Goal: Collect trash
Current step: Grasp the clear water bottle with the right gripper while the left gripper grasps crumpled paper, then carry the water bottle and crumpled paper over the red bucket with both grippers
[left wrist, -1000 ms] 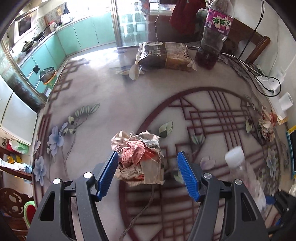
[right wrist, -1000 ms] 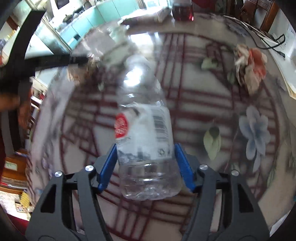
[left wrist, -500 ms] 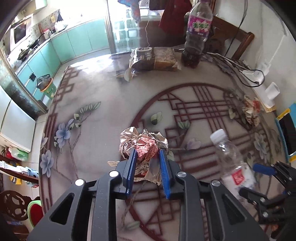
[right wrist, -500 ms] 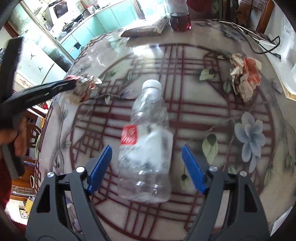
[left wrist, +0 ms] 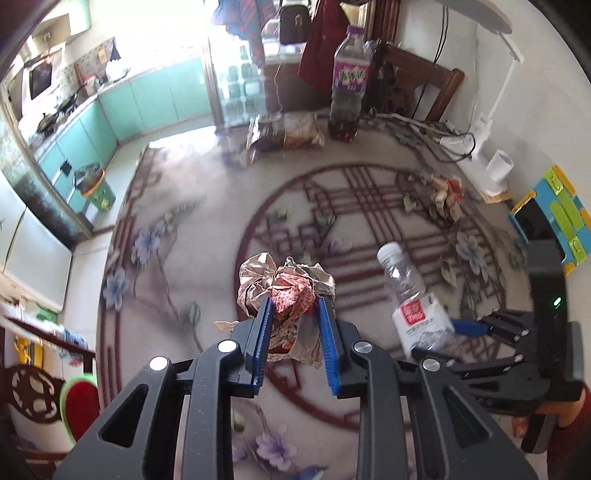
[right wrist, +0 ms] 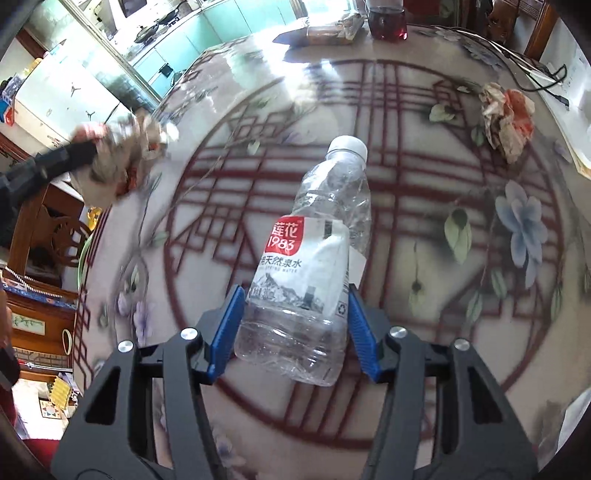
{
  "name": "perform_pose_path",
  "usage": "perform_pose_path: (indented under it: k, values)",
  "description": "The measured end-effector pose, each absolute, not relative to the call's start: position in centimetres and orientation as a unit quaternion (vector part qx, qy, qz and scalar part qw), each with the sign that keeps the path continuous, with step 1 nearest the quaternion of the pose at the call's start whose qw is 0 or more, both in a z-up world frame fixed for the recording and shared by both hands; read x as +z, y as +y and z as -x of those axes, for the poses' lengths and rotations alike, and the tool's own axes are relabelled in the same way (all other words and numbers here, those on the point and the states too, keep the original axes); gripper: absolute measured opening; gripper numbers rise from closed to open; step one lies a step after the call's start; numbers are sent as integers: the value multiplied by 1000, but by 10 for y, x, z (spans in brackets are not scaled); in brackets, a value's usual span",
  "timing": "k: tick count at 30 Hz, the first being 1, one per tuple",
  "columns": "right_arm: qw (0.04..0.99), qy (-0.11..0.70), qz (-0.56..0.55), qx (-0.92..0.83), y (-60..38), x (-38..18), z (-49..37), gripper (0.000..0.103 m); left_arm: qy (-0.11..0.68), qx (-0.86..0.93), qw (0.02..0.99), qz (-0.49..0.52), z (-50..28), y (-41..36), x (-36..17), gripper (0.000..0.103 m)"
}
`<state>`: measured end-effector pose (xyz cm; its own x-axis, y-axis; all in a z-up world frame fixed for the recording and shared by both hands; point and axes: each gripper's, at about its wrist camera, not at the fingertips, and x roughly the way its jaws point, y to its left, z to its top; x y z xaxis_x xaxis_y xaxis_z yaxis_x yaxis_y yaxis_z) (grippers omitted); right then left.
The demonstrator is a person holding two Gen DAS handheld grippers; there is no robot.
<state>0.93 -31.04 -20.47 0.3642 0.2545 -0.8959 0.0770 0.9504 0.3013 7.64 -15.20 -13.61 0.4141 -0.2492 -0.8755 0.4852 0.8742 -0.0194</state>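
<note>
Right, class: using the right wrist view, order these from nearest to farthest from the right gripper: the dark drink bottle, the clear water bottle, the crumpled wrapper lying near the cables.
1. Clear water bottle: between the right gripper's blue pads, centre of view.
2. Crumpled wrapper: lying on the table's upper right.
3. Dark drink bottle: standing at the far edge, top centre.
</note>
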Motion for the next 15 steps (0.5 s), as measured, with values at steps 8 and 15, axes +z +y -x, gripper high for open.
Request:
perform_pose_path:
  k: [8, 15]
  values:
    - [812, 554, -180, 26, -323, -204, -2, 80, 556, -191, 802, -108, -62, -125, -193, 29]
    - [804, 562, -194, 36, -316, -214, -14, 47, 551, -169, 812, -93, -56, -118, -206, 31]
